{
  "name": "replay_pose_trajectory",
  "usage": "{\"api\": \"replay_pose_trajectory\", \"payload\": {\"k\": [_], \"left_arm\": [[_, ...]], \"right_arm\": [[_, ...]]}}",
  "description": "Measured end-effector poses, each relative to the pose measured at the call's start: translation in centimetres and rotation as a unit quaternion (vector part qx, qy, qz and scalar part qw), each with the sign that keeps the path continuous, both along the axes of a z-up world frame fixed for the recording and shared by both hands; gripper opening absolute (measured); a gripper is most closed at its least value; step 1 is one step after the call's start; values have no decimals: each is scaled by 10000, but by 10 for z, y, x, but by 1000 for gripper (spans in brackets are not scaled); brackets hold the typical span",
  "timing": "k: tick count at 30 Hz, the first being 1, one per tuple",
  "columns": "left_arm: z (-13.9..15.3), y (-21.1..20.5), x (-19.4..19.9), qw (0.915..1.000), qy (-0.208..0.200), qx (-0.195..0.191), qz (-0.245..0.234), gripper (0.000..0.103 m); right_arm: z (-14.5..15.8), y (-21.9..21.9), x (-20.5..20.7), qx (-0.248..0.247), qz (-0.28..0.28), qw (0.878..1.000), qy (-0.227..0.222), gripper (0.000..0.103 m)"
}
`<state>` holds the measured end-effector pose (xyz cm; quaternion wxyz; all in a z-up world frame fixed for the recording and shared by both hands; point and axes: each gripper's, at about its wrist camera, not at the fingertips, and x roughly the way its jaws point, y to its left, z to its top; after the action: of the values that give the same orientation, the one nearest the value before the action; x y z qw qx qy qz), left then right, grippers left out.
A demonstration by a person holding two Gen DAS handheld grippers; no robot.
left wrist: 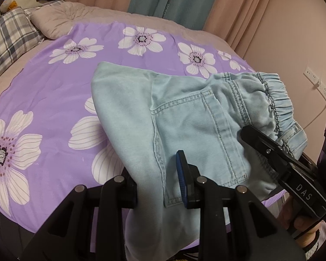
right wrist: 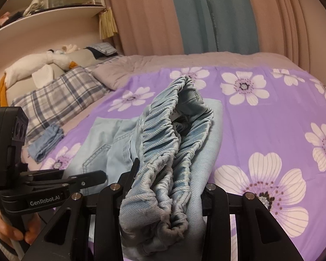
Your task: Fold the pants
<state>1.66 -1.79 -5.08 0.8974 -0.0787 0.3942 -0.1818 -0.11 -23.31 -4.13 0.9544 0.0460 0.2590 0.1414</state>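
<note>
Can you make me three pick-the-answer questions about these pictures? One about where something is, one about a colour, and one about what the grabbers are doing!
1. Where is the plaid pillow?
A. On the bed, beyond the pants
B. On the shelf
C. On the floor

2. What colour is the flowered sheet under the pants?
A. Green
B. Purple
C. Red

3. What is the right hand-held gripper doing?
A. Hanging open over the bed
B. Holding a pillow
C. Gripping the elastic waistband

Answers:
1. A, it lies on the bed near the headboard end, past the pants.
2. B, the sheet is purple with white flowers.
3. C, the gathered waistband is bunched between its fingers, while the left hand-held gripper pinches the pants fabric.
</note>
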Motion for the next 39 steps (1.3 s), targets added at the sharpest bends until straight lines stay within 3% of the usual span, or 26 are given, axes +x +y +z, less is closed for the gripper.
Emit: {"api": "replay_pose_trajectory", "payload": {"k": [15, 39], "left_arm": [[22, 26, -4, 9990, -289, -276, 179, 26], [39, 38, -5, 9970, -689, -221, 261, 26]], "right_arm": [[21, 16, -2, -85, 256, 9991, -338, 39], [35, 20, -1, -138, 387, 9970, -654, 39]]}}
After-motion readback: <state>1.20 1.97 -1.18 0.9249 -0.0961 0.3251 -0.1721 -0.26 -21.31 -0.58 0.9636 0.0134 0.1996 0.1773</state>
